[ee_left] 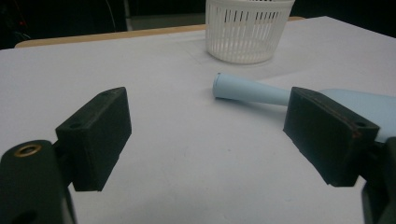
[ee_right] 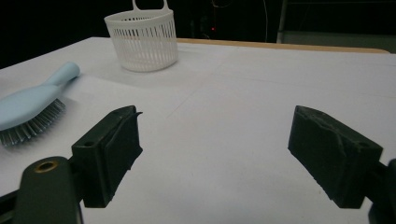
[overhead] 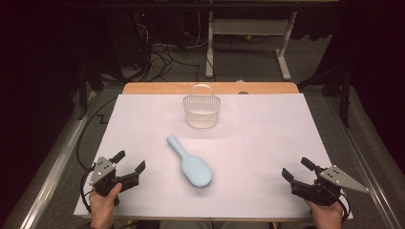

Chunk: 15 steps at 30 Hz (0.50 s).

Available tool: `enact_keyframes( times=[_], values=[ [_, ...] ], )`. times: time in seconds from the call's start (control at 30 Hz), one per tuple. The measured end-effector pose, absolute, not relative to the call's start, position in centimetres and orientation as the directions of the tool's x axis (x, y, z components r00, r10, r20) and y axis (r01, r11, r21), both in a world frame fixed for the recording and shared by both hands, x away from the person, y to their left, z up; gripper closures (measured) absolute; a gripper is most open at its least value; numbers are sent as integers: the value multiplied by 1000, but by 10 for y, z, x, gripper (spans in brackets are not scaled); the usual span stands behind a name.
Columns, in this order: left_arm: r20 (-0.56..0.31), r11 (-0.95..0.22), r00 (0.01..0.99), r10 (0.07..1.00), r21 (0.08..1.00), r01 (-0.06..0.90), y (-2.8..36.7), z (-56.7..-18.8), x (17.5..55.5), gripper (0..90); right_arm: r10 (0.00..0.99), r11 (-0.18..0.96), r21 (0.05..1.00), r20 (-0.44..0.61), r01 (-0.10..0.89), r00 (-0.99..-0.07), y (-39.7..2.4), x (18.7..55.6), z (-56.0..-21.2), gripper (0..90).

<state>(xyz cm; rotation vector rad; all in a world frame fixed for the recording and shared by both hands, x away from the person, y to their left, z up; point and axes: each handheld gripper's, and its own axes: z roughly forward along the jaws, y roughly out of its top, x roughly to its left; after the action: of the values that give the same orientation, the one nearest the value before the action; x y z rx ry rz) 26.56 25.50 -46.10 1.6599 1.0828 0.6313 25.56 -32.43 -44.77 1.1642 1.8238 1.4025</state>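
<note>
Both tongs, the left tongs (overhead: 129,162) and right tongs (overhead: 297,168), stood wide and empty at the desk's (overhead: 267,143) near corners; the blue hairbrush (overhead: 190,163) lay between them, bristles down, before the white basket (overhead: 201,110).

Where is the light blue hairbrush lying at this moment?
In the high view, the hairbrush lies bristles down near the middle of the white table, in front of the white basket, handle pointing toward it, nearer the left tool.
</note>
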Motion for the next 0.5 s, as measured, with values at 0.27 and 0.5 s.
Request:
enact_keyframes(
  times=[0.27, 0.5],
  values=[
    [-96, -83, 458, 884, 931, 356, 256, -461, 265, 158, 876, 74, 951, 83, 301, -476, -323, 255, -447, 172],
    [-91, -88, 459, 884, 931, 355, 255, -461, 265, 158, 878, 61, 950, 95, 306, -470, -324, 255, -447, 172]
  ],
)
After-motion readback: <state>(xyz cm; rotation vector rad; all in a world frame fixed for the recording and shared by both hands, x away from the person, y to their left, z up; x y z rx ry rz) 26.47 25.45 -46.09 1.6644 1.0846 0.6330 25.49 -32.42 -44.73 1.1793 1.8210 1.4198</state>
